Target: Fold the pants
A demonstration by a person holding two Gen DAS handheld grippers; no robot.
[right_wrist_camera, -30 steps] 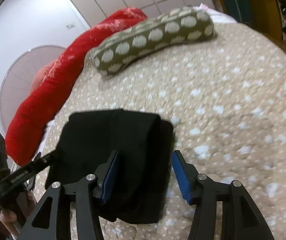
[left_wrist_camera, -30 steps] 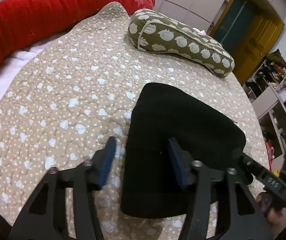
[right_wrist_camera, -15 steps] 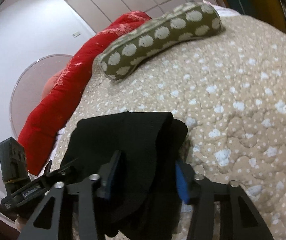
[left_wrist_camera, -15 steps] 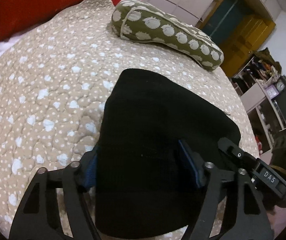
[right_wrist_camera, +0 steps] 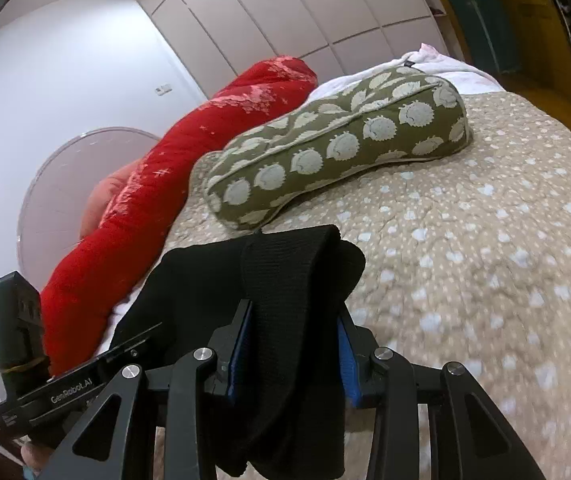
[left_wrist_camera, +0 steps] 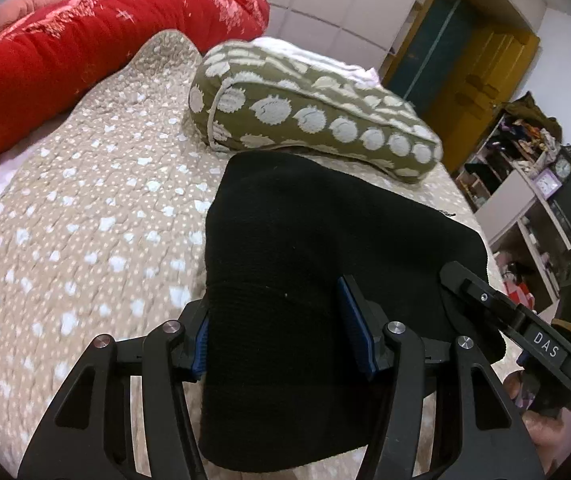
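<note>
We grip the folded black pants [left_wrist_camera: 325, 280] with both tools over the bedspread [left_wrist_camera: 85, 220]. Our left gripper [left_wrist_camera: 283, 338] and right gripper [right_wrist_camera: 291, 344] are each clamped around a thick bunch of the fabric, near the green pillow [right_wrist_camera: 337, 148].

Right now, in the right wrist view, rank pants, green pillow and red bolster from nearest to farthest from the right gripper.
1. Pants: clamped in the right gripper.
2. Green pillow: ahead, beyond the pants.
3. Red bolster: left, stretching behind the pillow; its near end makes this a close call.
</note>
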